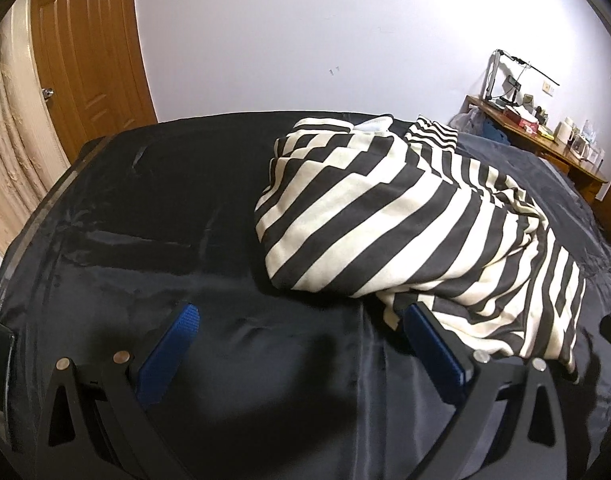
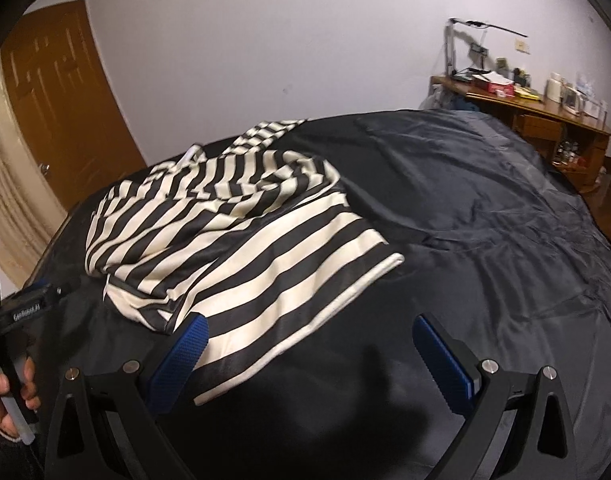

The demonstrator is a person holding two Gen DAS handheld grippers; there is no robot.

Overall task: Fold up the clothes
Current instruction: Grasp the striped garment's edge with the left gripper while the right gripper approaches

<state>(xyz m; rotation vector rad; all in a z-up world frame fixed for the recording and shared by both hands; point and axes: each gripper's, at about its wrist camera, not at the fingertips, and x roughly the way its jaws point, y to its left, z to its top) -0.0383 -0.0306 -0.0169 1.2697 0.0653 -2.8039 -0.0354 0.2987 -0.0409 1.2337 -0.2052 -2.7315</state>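
Left wrist view, nearest first: the left gripper [image 1: 301, 316] stands wide apart with nothing between its blue pads [image 1: 167, 356], hanging just above the dark sheet [image 1: 145, 240]. Its right pad lies at the near edge of the striped garment [image 1: 385, 216], which sits at about 1 o'clock, heaped and crumpled, black and cream bands running in several directions. At 3 o'clock a bit of the other gripper shows at the frame edge. Farther off, a wooden door [image 1: 89, 60] stands at 10 o'clock and a cluttered desk [image 1: 545, 136] at 2 o'clock against the white wall [image 1: 305, 32].

Right wrist view: the right gripper [image 2: 309, 332] is likewise spread wide and grips nothing. Its left pad rests over the garment's near hem; whether it touches the cloth I cannot tell. The garment [image 2: 241, 236] stretches from 11 o'clock toward 10 o'clock, flat at the hem, bunched farther back. At 9 o'clock a hand [image 2: 5, 400] holds the left gripper's handle. Beyond, the sheet [image 2: 465, 208] runs to the desk [image 2: 545, 112] at 1 o'clock.
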